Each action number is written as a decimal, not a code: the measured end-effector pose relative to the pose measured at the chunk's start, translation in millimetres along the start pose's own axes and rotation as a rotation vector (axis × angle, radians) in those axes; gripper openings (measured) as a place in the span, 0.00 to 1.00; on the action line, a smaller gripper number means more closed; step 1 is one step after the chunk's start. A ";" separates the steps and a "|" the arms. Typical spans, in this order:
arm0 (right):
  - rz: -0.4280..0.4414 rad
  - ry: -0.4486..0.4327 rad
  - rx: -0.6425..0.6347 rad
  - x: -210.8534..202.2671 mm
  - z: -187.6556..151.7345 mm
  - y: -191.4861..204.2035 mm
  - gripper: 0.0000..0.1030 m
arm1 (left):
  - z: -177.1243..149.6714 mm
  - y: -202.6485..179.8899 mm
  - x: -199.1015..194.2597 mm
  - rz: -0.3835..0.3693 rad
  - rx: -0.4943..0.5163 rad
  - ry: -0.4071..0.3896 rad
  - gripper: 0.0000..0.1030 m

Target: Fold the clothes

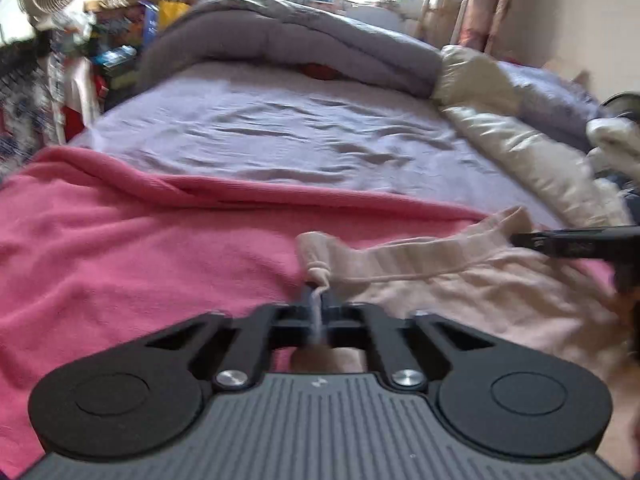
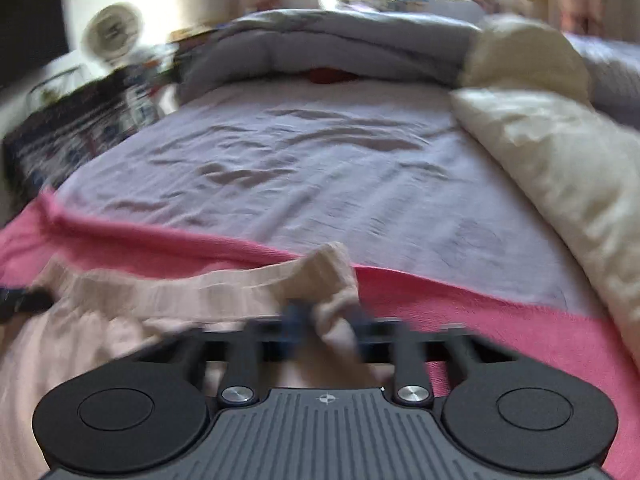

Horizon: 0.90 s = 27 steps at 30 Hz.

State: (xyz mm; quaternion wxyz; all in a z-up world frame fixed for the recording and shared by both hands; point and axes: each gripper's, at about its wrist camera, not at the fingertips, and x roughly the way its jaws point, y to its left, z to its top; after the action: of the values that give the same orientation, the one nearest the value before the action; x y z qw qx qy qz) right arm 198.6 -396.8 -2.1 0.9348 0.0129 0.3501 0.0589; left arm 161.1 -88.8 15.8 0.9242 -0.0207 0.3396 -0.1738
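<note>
Left hand-held gripper (image 1: 318, 300) closed on drawstring (image 1: 320, 280) at 6 o'clock; right hand-held gripper (image 2: 320, 316) pinching waistband (image 2: 224, 292), blurred, closure likely but not certain. Pale pink trousers (image 1: 480, 300) spread on pink blanket (image 1: 120, 248) over bed (image 1: 260, 136). Recommended: regrip waistband fabric, not cord; keep even tension. No legible writing.

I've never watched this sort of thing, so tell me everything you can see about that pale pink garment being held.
The pale pink ribbed-waistband garment looks like soft knit trousers. It lies on a bright pink fleece blanket spread over the bed. Its elastic waistband is lifted and stretched between both tools: the left gripper is shut on one end, by the drawstring, and the right gripper pinches the other end, though blur hides detail.
</note>
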 end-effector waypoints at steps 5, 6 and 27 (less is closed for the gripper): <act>-0.031 -0.098 0.000 -10.2 20.2 1.0 0.07 | 9.5 -17.0 -1.2 0.058 0.134 -0.055 0.00; -0.035 -0.110 0.003 -7.6 25.0 0.7 0.07 | 10.7 -18.6 2.8 0.080 0.155 -0.054 0.03; -0.090 -0.265 0.121 -308.3 -75.3 -35.2 0.94 | 33.9 44.9 -63.5 0.097 -0.207 -0.040 0.32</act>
State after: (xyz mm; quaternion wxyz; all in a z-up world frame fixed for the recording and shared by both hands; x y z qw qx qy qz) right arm -77.8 -469.8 140.1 0.9721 0.0610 0.2266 -0.0064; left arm 151.4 -28.1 74.2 0.9309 -0.1030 0.3379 -0.0925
